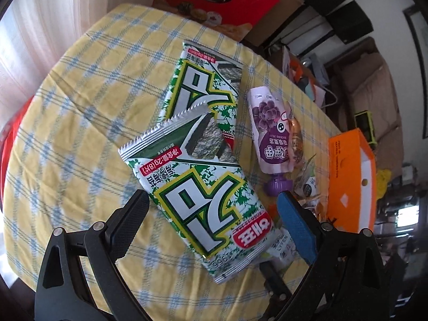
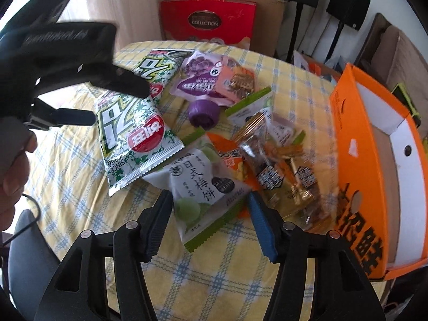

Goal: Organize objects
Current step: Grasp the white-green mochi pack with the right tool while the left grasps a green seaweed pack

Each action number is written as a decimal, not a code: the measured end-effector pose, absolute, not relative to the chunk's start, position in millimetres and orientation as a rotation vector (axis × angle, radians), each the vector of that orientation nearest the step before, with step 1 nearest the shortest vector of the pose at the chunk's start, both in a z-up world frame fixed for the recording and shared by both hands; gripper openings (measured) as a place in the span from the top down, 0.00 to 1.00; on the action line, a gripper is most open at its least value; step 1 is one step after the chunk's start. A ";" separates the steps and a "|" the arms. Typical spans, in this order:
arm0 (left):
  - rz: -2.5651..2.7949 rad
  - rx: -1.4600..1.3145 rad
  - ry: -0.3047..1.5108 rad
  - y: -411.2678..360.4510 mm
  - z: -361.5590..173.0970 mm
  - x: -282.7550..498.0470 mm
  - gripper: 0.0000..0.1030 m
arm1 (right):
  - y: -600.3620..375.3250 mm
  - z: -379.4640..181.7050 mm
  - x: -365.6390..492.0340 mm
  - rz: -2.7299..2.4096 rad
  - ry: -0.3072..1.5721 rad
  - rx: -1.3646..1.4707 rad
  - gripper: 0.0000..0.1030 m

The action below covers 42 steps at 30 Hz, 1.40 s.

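Clearly the near seaweed pack [image 1: 198, 195] on the counter [image 1: 80, 123], lying between the wide-open left claw [image 1: 214, 203], is light, puffy and slick foil, best pinched across its flat middle, while the right claw [image 2: 208, 214] gapes empty over the plum pack [image 2: 206, 195].

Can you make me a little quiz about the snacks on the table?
1. True or false: the orange box is already full of snacks.
2. What colour is the cap on the grape jelly pouch? A red, B purple, C yellow.
3. Which packet lies between the right gripper fingers?

Key: 1 false, the part that shows looks empty. 2 B. 3 the green plum cake packet; the fingers are open around it.
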<state>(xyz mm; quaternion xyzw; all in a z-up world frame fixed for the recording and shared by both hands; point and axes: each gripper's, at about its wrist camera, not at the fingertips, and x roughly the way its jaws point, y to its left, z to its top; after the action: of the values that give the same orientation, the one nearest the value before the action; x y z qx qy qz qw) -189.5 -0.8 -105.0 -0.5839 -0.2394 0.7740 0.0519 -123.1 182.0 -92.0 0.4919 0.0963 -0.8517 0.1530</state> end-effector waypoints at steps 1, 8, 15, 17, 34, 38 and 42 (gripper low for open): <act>2.356 -1.797 -0.711 2.6 -107.6 -191.1 0.07 | 181.8 -91.8 -123.3 -2.444 0.277 1.410 0.43; 2.412 -1.862 -0.542 21.8 -113.5 -193.2 0.09 | 179.8 -91.9 -123.4 -2.431 0.297 1.405 0.49; 2.445 -1.833 -0.404 25.4 -109.5 -185.3 0.26 | 182.7 -88.3 -119.9 -2.419 0.258 1.395 0.60; 2.442 -1.827 -0.392 22.5 -107.1 -180.7 0.28 | 182.2 -88.2 -119.2 -2.414 0.251 1.397 0.61; 2.447 -1.739 -0.272 11.9 -77.2 -149.3 0.31 | 178.4 -85.5 -103.2 -2.362 0.242 1.458 0.82; 2.441 -1.728 -0.264 12.0 -74.4 -146.5 0.31 | 177.5 -86.5 -100.3 -2.356 0.243 1.464 0.63; 2.435 -1.726 -0.253 13.4 -74.7 -145.6 0.31 | 177.5 -75.7 -101.0 -2.405 0.259 1.396 0.52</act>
<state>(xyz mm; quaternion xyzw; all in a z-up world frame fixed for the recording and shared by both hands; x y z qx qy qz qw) -145.6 13.4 -74.7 -0.5746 -0.0842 0.8108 0.0730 -101.0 177.5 -75.7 0.4923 0.0913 -0.8480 0.1737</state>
